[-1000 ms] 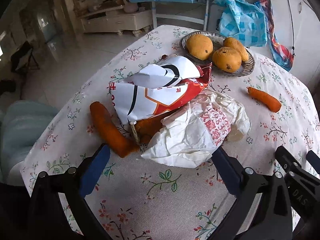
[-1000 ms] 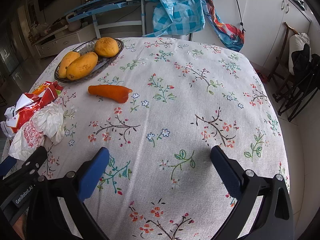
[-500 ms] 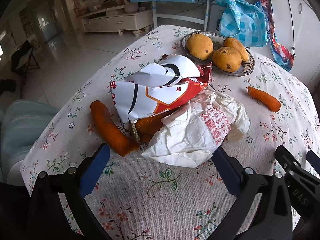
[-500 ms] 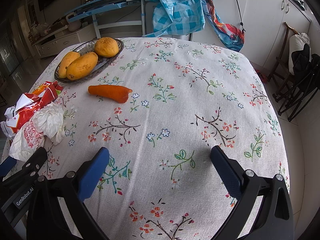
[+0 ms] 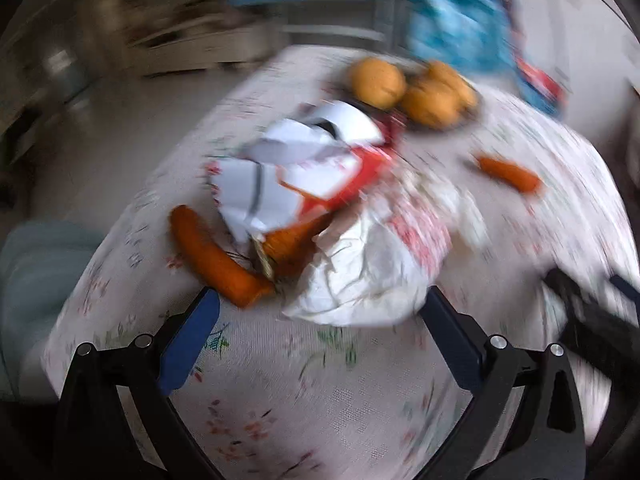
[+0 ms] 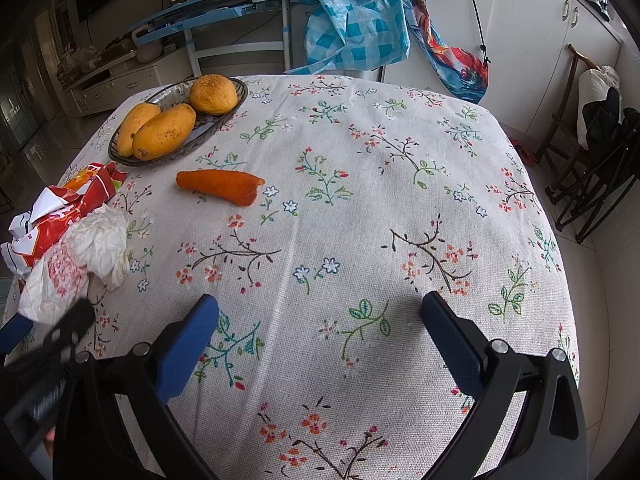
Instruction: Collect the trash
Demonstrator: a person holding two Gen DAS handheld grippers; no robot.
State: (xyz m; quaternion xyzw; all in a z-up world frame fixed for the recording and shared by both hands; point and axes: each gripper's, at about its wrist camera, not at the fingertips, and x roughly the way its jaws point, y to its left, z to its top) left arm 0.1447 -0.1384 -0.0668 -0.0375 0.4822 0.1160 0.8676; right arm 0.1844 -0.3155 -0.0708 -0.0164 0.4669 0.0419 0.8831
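My left gripper [image 5: 318,316] hangs over the near edge of the table with its jaws spread wide and nothing between them; the whole left view is smeared with motion blur. Right in front of its fingers, the crumpled white plastic bag [image 5: 372,264] with red print lies on the flowered tablecloth [image 5: 304,392], its near edge just beside the right-hand finger [image 5: 452,344]. Tucked against the bag's left side I see a carrot stub [image 5: 292,240], and next to that a long carrot [image 5: 212,256] lying just beyond the left-hand finger [image 5: 188,344]. Behind them, the red-and-white snack wrapper [image 5: 304,172] rests partly over the bag and the stub.

My right gripper [image 6: 320,340] is released too, jaws wide apart over bare cloth [image 6: 360,220], well to the side of the trash. In its view the white bag [image 6: 80,260] and the wrapper [image 6: 60,212] sit at the far left edge of the table, with the left gripper's black body [image 6: 52,352] just short of them.

Further out, a lone carrot [image 6: 222,186] lies apart from the pile. Beyond it a metal dish [image 6: 208,122] holds two mangoes [image 6: 164,132] and an orange [image 6: 213,94]. Past the table, a blue checked bag [image 6: 352,28] hangs over a chair.
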